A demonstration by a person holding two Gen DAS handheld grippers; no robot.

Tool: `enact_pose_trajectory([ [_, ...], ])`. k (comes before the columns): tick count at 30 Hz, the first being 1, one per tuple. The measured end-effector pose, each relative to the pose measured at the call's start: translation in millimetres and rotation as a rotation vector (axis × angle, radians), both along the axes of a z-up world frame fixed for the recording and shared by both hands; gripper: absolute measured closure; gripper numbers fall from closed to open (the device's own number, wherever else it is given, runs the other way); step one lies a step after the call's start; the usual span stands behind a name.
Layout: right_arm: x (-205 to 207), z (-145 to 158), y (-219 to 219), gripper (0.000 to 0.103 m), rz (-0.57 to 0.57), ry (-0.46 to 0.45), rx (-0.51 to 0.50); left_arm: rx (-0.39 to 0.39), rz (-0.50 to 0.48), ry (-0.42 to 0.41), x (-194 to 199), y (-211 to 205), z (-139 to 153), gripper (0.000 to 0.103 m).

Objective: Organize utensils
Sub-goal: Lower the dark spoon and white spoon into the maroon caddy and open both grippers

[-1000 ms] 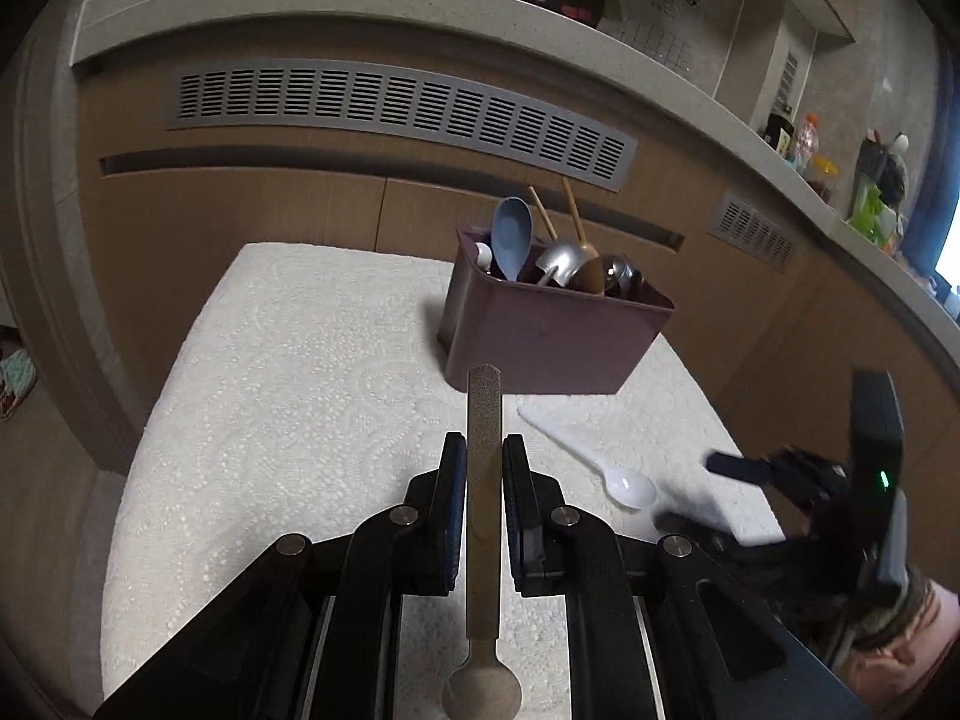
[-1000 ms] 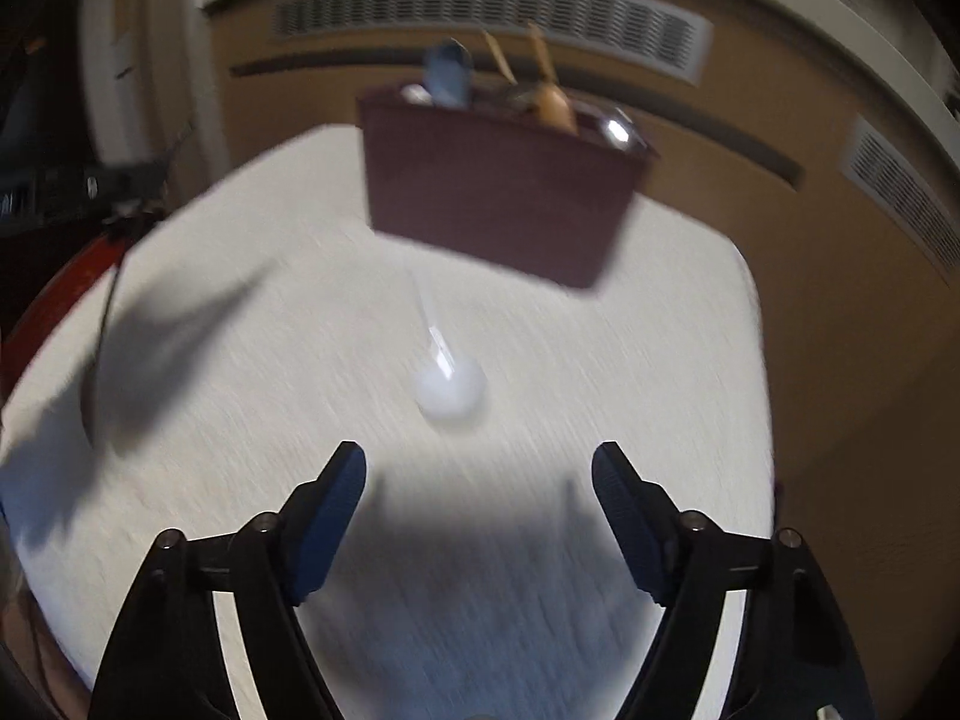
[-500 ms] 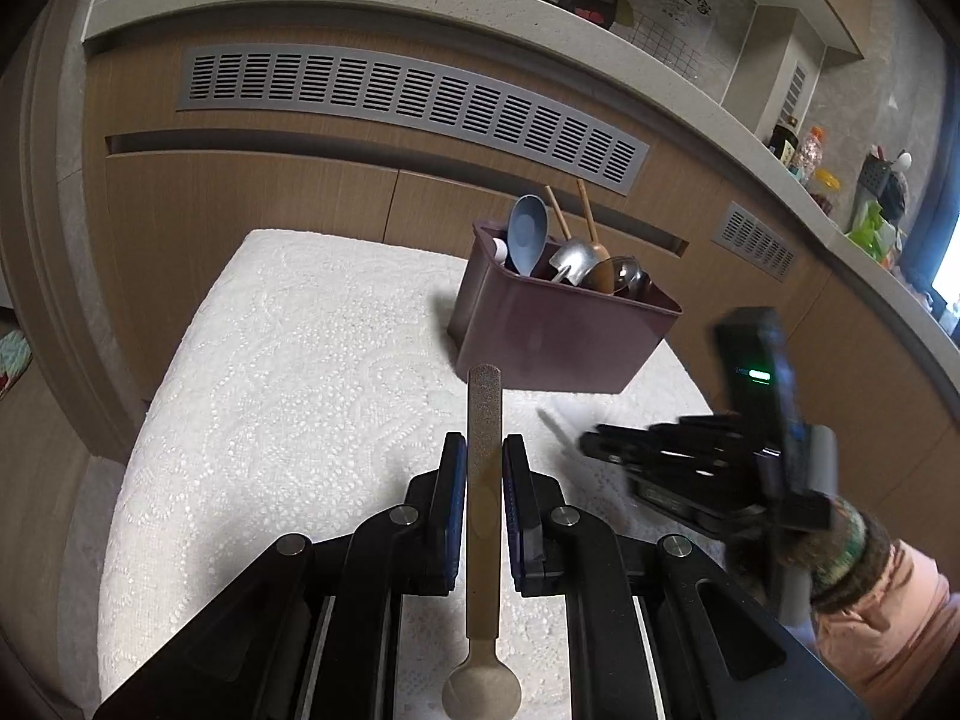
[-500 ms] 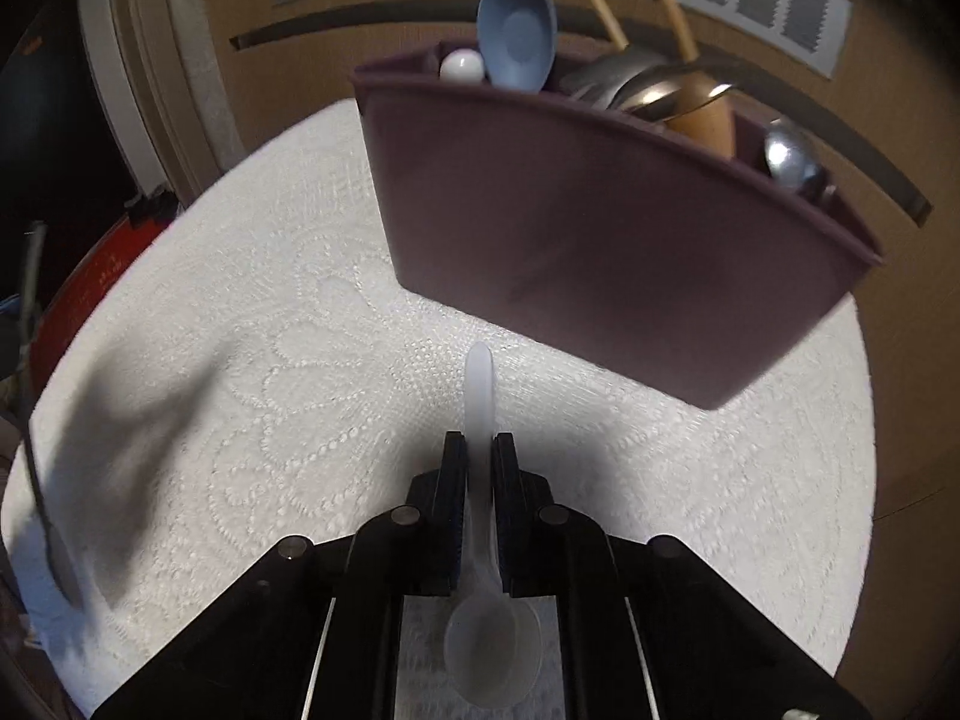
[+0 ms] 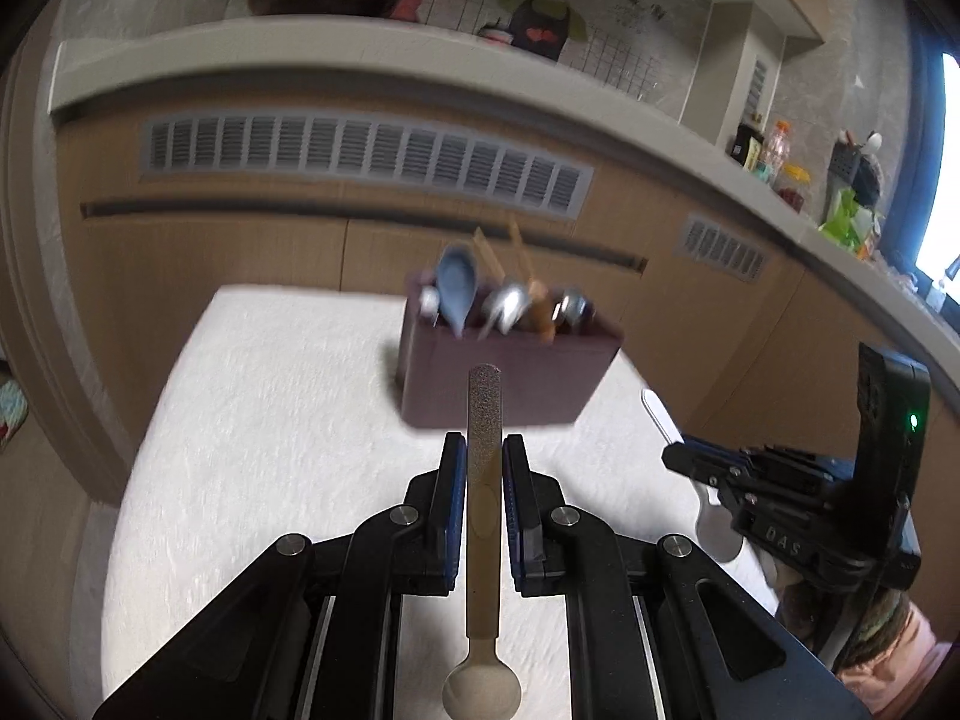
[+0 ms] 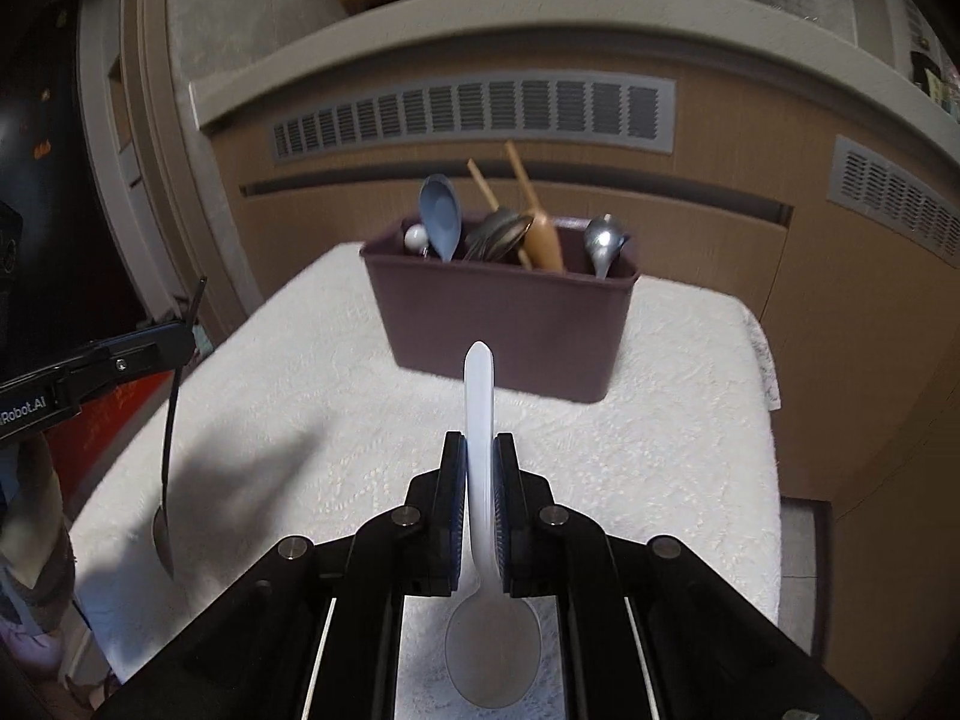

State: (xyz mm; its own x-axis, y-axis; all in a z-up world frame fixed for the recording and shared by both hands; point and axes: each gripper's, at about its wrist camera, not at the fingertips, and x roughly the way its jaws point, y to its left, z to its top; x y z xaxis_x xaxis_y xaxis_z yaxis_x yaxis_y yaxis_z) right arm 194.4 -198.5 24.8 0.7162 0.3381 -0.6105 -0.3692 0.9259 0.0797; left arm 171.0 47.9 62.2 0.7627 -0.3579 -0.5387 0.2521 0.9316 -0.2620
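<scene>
A dark maroon utensil holder [image 5: 510,378] stands on the white cloth-covered table [image 5: 270,420], with a blue spoon, metal spoons and wooden utensils in it; it also shows in the right wrist view [image 6: 504,318]. My left gripper [image 5: 483,468] is shut on a tan spoon [image 5: 483,540], handle pointing forward at the holder, bowl toward me. My right gripper [image 6: 478,462] is shut on a white plastic spoon [image 6: 480,480], handle forward, held above the table. The right gripper [image 5: 684,453] also shows in the left wrist view with the white spoon [image 5: 660,417].
Wooden cabinets with grey vent grilles [image 5: 360,156] stand behind the table under a pale counter [image 5: 420,60]. Bottles and clutter [image 5: 780,162] sit on the counter at right. The left gripper and its hanging spoon [image 6: 165,450] show at the left edge of the right wrist view.
My right gripper closed on the white spoon and lifted it off the table. My left gripper kept hold of the tan spoon, and its view tilted upward.
</scene>
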Motion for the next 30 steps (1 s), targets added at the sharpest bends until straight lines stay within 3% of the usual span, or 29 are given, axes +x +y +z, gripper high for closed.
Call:
enact_pose_trajectory([
  [3, 10, 34, -5, 0.095, -0.013, -0.112, 0.007, 0.001, -0.006, -0.1, 16, -8, 39, 0.09],
  [7, 27, 102, -9, 0.095, -0.048, -0.297, 0.039, -0.001, -0.01, -0.241, 46, -20, 93, 0.09],
  [13, 66, 155, -20, 0.095, -0.089, -0.439, 0.132, -0.02, 0.006, -0.344, 93, -30, 129, 0.09],
  [19, 102, 143, -25, 0.095, -0.089, -0.425, 0.178, -0.052, 0.016, -0.305, 142, -33, 114, 0.09],
  [26, 147, 96, -20, 0.095, -0.083, -0.321, 0.204, -0.077, 0.02, -0.192, 187, -35, 68, 0.09],
  [30, 162, 68, -13, 0.095, -0.074, -0.294, 0.182, -0.091, 0.039, -0.18, 200, -32, 49, 0.09],
])
